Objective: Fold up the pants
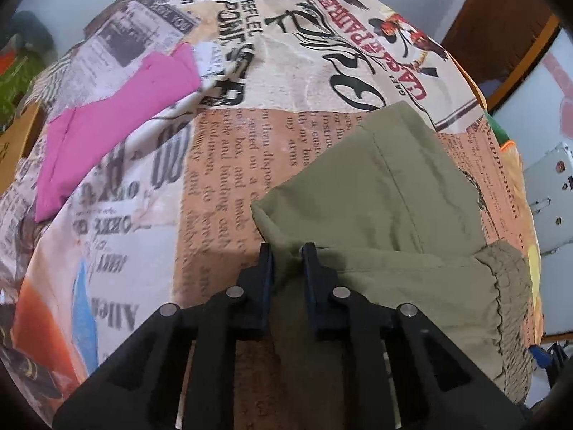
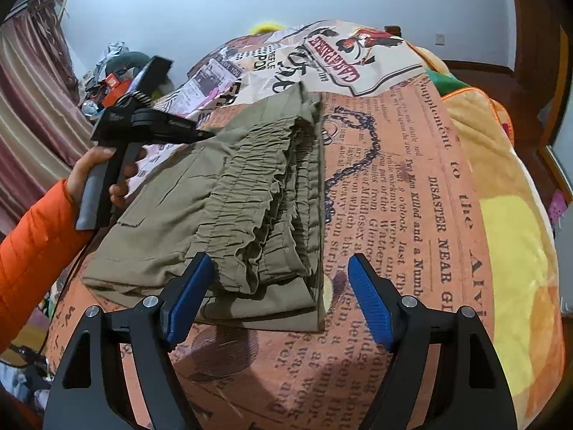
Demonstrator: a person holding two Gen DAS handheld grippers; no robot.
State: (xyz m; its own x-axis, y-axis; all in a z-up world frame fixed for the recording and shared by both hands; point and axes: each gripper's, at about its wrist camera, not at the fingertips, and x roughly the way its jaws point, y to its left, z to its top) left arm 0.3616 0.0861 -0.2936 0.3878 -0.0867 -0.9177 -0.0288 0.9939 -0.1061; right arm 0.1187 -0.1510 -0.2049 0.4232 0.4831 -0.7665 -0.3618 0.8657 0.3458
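Note:
Olive green pants lie folded on a newspaper-print bedspread, the gathered elastic waistband facing my right gripper. In the left wrist view my left gripper is shut on a bunched fold at the near left edge of the pants. The right wrist view shows that left gripper at the pants' far left side, held by a hand with an orange sleeve. My right gripper is open just above the waistband's near end, its blue pads clear of the cloth.
A pink cloth lies on the bedspread to the far left. A yellow and orange blanket covers the bed's right side. Piled clutter and a curtain are beyond the left edge.

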